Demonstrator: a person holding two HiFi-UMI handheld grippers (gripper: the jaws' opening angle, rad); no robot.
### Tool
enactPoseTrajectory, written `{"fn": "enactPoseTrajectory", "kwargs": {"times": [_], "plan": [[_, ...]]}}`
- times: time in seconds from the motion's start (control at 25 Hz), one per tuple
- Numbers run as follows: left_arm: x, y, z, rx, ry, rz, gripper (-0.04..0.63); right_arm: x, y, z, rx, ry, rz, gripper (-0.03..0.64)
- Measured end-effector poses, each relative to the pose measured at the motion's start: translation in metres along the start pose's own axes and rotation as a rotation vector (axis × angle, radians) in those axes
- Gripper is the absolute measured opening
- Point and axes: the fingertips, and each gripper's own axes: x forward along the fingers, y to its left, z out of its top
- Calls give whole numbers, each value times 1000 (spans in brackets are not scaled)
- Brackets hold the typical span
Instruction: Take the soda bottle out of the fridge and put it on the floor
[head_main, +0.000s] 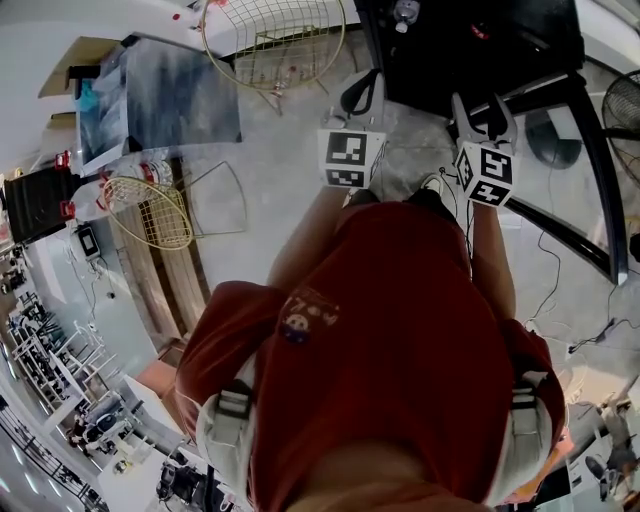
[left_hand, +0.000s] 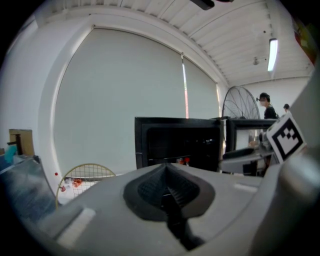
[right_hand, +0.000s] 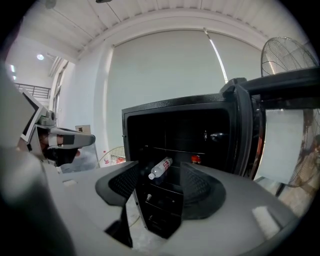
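Pale concrete floor (head_main: 290, 160); black fridge (right_hand: 200, 125) stands open ahead of you. Soda bottle (right_hand: 161, 168) lies on an inner shelf, framed between your right gripper's (right_hand: 160, 186) wide, empty jaws, well beyond them, long axis slanted, cap lower left. Left gripper (left_hand: 167, 189): jaws together, nothing held. Right hand looks better placed, pointing slightly downward.

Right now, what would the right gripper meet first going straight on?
Probably the soda bottle, lying on a shelf in the open fridge and framed between the open jaws of the right gripper; depth is unclear.
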Motion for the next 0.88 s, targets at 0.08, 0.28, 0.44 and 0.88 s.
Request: {"fn": "enactPoseTrajectory", "kwargs": {"times": [0.08, 0.28, 0.44, 0.88], "plan": [[1, 5, -1, -6, 6, 9, 0, 4, 0, 0, 9, 3, -5, 244], [1, 16, -9, -13, 12, 33, 0, 9, -1, -2, 23, 11, -20, 244], [-4, 25, -18, -23, 13, 41, 0, 10, 2, -9, 37, 14, -39, 242], [17, 32, -74, -44, 16, 43, 0, 37, 11, -58, 47, 40, -46, 242]]}}
